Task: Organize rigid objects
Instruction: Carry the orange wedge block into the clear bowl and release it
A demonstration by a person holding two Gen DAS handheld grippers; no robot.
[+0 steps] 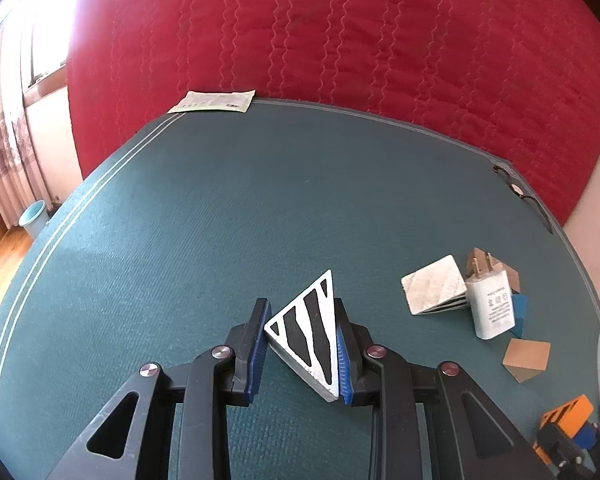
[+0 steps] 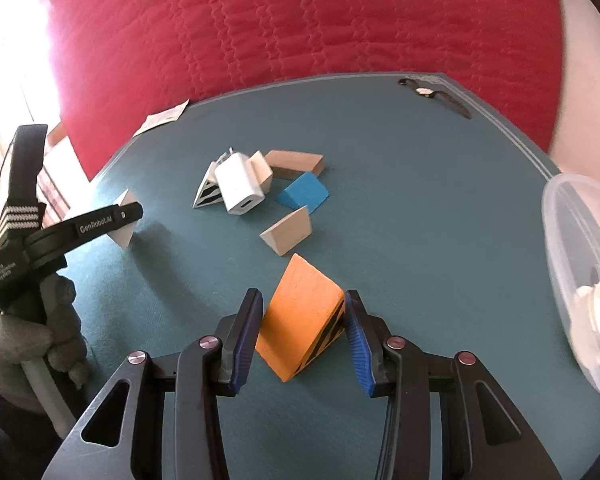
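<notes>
My left gripper [image 1: 302, 342] is shut on a white wedge with black stripes [image 1: 310, 330], both pads touching it, just over the green mat. My right gripper [image 2: 304, 330] is shut on an orange wedge with black-striped side [image 2: 300, 316]; both pads touch it. A pile lies further back: a white charger [image 2: 240, 186], a second striped white wedge [image 2: 208, 194], a blue wedge [image 2: 304, 196] and two plain wood wedges [image 2: 288, 234] [image 2: 296, 162]. The left gripper also shows in the right wrist view [image 2: 122, 220], holding the white wedge [image 2: 125, 236].
A clear plastic container [image 2: 560, 248] with white round pieces stands at the right edge of the green mat [image 2: 420, 200]. A wristwatch [image 2: 432, 94] lies at the far corner, a paper leaflet [image 1: 212, 102] at the far left edge. A red quilt lies behind.
</notes>
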